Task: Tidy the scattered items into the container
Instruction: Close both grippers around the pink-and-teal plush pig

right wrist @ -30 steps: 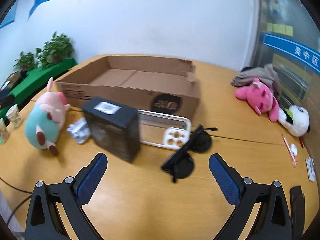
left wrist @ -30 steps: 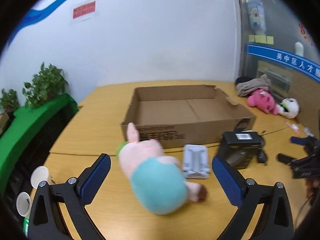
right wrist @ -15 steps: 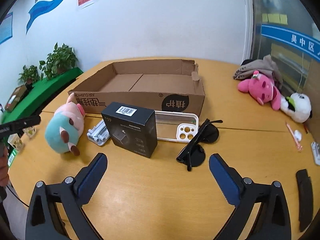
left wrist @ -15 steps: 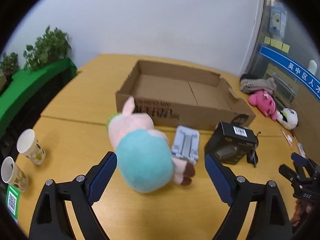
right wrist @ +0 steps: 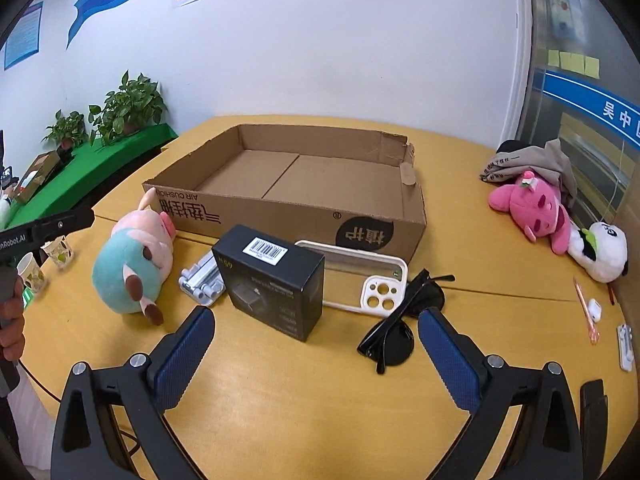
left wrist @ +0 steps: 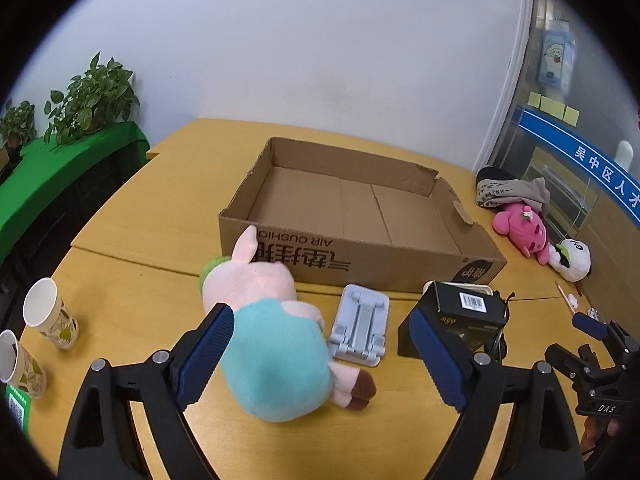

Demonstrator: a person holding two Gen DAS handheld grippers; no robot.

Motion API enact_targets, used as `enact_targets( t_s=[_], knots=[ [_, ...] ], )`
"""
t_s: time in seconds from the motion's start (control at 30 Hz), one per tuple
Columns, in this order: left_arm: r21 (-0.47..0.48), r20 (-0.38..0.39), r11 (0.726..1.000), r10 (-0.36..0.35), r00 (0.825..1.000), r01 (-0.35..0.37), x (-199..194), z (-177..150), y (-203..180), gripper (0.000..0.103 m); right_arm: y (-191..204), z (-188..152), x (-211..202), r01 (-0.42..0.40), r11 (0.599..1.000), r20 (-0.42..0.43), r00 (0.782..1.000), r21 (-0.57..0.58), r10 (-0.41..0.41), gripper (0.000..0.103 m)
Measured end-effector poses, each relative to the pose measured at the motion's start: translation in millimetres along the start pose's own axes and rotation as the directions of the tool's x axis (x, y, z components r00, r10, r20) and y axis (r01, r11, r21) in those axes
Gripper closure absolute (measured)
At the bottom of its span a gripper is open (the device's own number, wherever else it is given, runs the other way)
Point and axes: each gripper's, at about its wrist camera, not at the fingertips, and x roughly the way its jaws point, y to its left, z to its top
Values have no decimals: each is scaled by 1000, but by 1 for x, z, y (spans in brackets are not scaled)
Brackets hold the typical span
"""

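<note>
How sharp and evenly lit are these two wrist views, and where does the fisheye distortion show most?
Left wrist view: sharp in the middle, the cardboard box lettering is readable; dark vignette rings the frame; the table edge bows. Right wrist view: also crisp, the barcode on the black box is clear; soft even light, faint shadows under the sunglasses; the wall curves at the rim.

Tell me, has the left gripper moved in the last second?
Yes. The left gripper has closed in on the plush pig, judged against the cardboard box: its left finger now overlaps the pig, where before both fingers stood apart from it.
</note>
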Motion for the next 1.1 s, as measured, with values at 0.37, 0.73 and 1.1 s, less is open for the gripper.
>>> enact_targets(
  t_s=[0.37,0.73,1.1],
  knots=[
    [100,-17,995,7,1000,-6,24,8,-16,14,-6,7,33,-42,998,-43,998,47,44,0],
    [73,-79,997,-13,997,19,46,12,9,14,17,26,57,-155,987,-83,984,37,158,0],
    [-119,-233,991,-80,969,54,100,0,79,14,127,31,121,-507,862,-231,838,4,494,0]
  ],
)
